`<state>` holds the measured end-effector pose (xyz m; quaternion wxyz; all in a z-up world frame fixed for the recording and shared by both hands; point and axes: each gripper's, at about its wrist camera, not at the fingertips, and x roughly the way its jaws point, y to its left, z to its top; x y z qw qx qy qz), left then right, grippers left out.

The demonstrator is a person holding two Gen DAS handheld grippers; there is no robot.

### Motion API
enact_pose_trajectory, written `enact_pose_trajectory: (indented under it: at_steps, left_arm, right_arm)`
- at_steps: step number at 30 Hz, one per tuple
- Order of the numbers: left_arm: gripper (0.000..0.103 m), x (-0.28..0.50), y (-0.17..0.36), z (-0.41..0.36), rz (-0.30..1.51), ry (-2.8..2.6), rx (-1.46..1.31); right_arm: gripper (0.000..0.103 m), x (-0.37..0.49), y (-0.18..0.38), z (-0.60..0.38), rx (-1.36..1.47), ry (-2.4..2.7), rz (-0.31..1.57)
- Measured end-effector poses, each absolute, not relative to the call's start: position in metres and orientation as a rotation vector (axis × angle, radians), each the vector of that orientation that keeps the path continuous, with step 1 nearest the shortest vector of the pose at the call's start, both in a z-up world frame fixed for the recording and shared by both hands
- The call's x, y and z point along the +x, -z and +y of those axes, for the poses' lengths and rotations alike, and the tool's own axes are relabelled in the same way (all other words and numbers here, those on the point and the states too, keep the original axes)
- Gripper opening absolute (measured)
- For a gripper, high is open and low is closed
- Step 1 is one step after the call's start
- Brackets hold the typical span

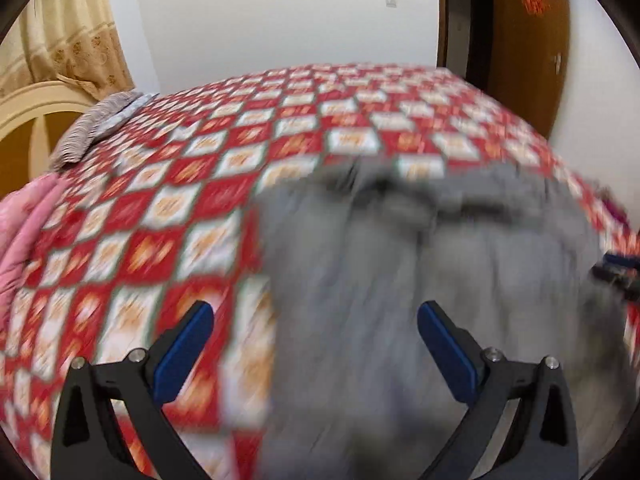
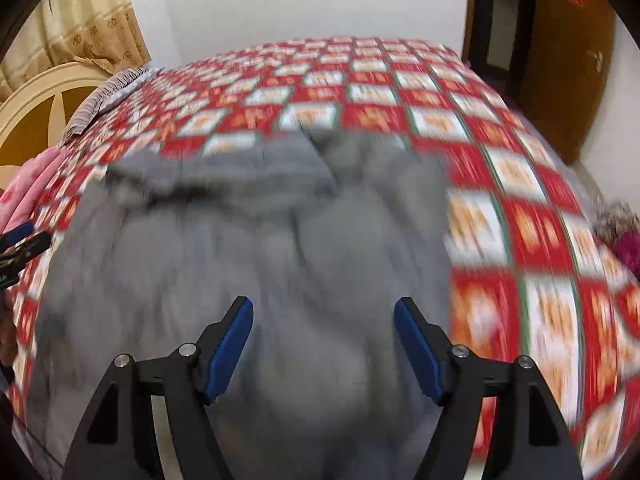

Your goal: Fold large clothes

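- Bedroom with white wall (image 1: 280, 12), brown door (image 1: 528, 40), cream curtain (image 1: 68, 36) at left.
- Red-and-white checked bedspread (image 1: 160, 208) across the bed, blurred.
- Grey garment (image 2: 248, 240) spread on the bedspread, blurred, reaching beneath both tools.
- Left gripper (image 1: 315, 316): spread wide, blue pads (image 1: 184, 352) gripping nothing; garment's left edge beyond and below the gap, right pad over grey cloth, left pad over the bedspread.
- Right gripper (image 2: 323, 312): parted wide, nothing clamped; both pads over the garment's middle, cloth filling the gap behind them.
- Contact between pads and cloth: cannot tell.
- Pink bedding (image 1: 20, 232) at left edge.
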<state>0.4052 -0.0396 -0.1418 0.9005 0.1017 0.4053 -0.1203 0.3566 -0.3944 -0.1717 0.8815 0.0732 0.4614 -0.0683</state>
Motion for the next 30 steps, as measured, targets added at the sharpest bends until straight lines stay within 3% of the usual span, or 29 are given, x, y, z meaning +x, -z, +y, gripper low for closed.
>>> enact_pose_trajectory:
  at_steps: [11, 20, 22, 24, 25, 27, 30]
  left_arm:
    - [0.103, 0.256, 0.19, 0.042, 0.962, 0.225, 0.173]
    - [0.102, 0.212, 0.207, 0.061, 0.972, 0.257, 0.093]
    - [0.098, 0.206, 0.21, 0.065, 0.973, 0.277, 0.086]
    - [0.075, 0.198, 0.211, 0.066, 0.945, 0.314, 0.081]
    - [0.063, 0.193, 0.209, 0.064, 0.927, 0.349, 0.088]
    - [0.016, 0.182, 0.206, 0.06, 0.915, 0.405, 0.089]
    - [0.011, 0.163, 0.194, 0.053, 0.856, 0.406, 0.149]
  right_arm:
    - [0.073, 0.174, 0.195, -0.393, 0.276, 0.178, 0.969]
    - [0.073, 0.075, 0.215, -0.357, 0.342, 0.135, 0.932]
    - [0.066, 0.062, 0.217, -0.353, 0.346, 0.128, 0.917]
    - [0.04, 0.053, 0.22, -0.349, 0.36, 0.108, 0.899]
    - [0.033, 0.051, 0.221, -0.347, 0.37, 0.084, 0.892]
    - [0.016, 0.046, 0.222, -0.345, 0.418, 0.043, 0.882]
    - [0.01, 0.036, 0.213, -0.338, 0.407, 0.035, 0.856]
